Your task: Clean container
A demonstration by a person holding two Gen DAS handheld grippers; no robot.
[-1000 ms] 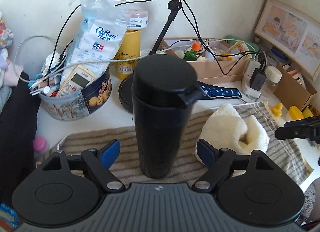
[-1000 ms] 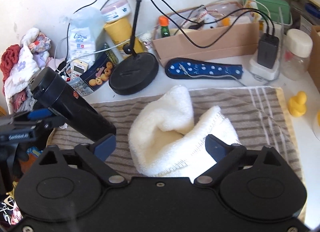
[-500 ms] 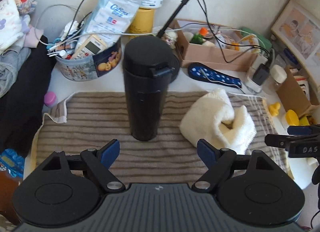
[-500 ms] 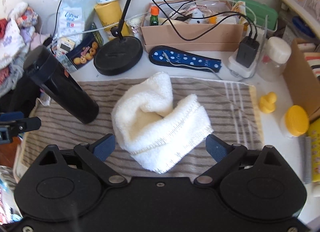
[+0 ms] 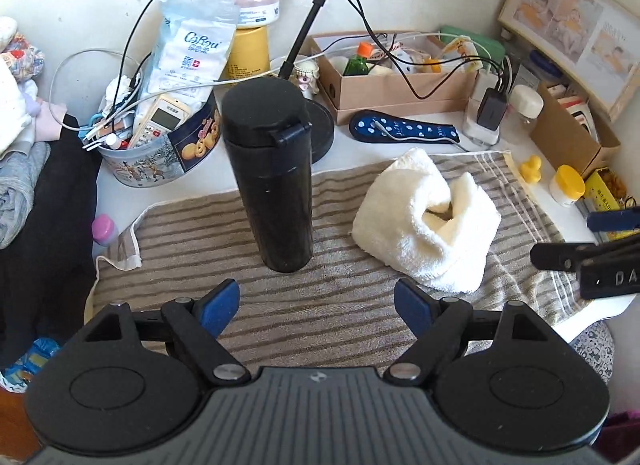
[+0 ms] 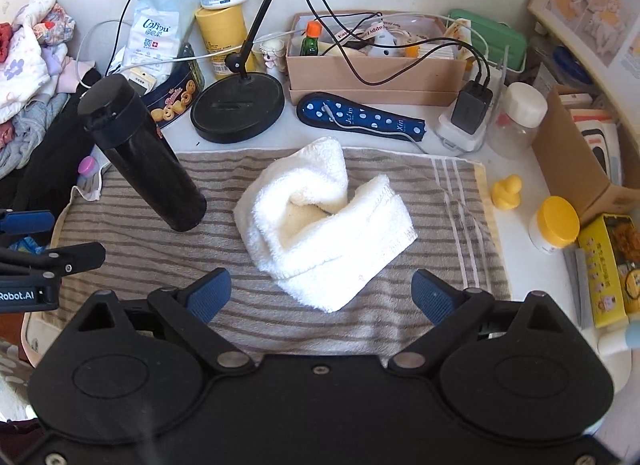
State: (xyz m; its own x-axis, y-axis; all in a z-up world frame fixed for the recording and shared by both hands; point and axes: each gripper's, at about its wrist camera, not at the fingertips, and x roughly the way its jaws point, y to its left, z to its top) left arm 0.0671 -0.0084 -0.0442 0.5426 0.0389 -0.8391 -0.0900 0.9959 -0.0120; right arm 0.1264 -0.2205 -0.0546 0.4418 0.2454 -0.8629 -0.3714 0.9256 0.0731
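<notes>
Flask (image 5: 272, 181), smooth black cylinder, stands on ribbed striped mat (image 5: 320, 305) beside fluffy cream cloth (image 5: 428, 221); both tongs (image 5: 316, 303) (image 6: 320, 297) wide, empty.

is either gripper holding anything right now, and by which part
Nothing is held. The left gripper and right gripper are both open, clear of the tall black lidded flask and crumpled white towel.

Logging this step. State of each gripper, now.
Left gripper: open, holding nothing.
Right gripper: open, holding nothing.

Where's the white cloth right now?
The white cloth lies crumpled mid-mat on the striped towel, centred ahead of the open right gripper, with the upright black flask to its left.
</notes>
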